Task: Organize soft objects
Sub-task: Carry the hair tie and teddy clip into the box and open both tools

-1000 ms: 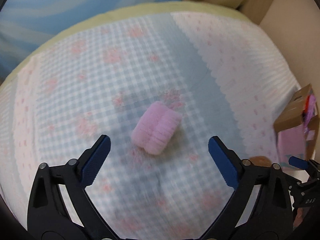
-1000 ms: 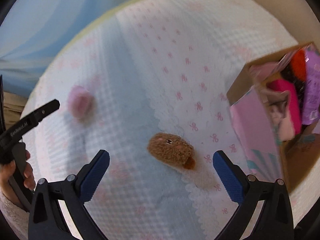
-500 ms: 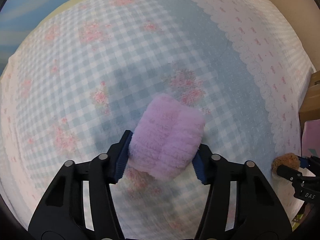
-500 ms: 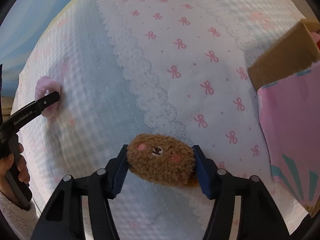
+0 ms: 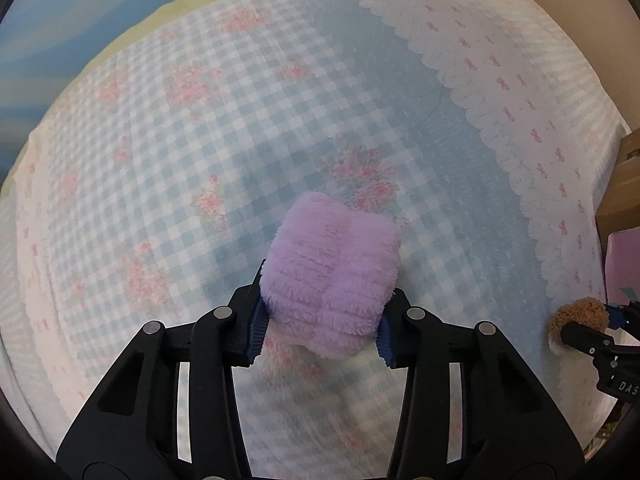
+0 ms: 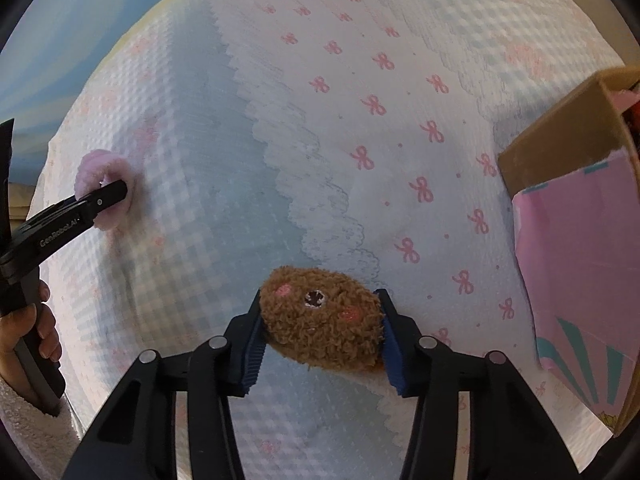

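Left wrist view first: the left hand-held gripper is clamped onto the purple fluffy roll, blue pads pressed into both its sides so the fluff bulges over them. The roll sits on the bedspread, on the blue checked part with pink flower prints. Beyond the roll there's a wide stretch of checked fabric running up to the bedspread's far yellow-green edge, nothing lying on it. To the right of the roll the check gives way to a scalloped white border with pink bows, and past that, at the frame's right edge, a bit of the cardboard box peeks in. Low on the right, well apart from the roll, you can see the brown plush toy with the right hand-held gripper on it.

Right wrist view: the right hand-held gripper is squeezed shut on the brown plush toy, face up, pink cheeks showing, right on the scalloped seam. Cardboard box with its pink panel stands to the right of the toy, open bow-print fabric between them. Far to the left of the toy, the left hand-held gripper pinches the purple roll near the bedspread's left edge, with a hand on its grip.
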Tool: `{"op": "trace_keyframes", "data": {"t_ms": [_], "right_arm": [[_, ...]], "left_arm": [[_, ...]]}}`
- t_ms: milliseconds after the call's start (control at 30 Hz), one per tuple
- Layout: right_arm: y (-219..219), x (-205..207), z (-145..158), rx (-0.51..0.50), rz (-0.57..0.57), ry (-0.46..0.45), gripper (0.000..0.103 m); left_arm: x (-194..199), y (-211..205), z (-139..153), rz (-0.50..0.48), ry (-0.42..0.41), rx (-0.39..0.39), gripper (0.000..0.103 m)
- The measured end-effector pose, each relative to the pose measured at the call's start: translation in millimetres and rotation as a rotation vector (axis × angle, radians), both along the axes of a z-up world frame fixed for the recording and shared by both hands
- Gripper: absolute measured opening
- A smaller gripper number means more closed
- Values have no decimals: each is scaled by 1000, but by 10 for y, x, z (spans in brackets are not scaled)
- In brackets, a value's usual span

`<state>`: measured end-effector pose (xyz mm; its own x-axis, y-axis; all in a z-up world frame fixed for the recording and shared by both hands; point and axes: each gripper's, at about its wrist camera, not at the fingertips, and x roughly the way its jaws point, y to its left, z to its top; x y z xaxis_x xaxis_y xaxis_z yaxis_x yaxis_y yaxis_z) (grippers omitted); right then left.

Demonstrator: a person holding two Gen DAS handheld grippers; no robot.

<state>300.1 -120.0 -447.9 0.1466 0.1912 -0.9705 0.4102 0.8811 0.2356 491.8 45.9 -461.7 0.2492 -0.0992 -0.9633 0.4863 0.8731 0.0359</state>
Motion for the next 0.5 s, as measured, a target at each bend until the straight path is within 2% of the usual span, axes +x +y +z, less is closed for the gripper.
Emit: {"op": "trace_keyframes", "data": {"t_ms": [233, 500], "right_arm": [[68, -86, 383, -5, 16, -62, 46], [18, -372, 976, -21, 33, -154, 46]], "left_arm": [[-207, 44, 384, 3, -47, -14, 40], [-669, 213, 1041, 14, -118, -34, 40]]}}
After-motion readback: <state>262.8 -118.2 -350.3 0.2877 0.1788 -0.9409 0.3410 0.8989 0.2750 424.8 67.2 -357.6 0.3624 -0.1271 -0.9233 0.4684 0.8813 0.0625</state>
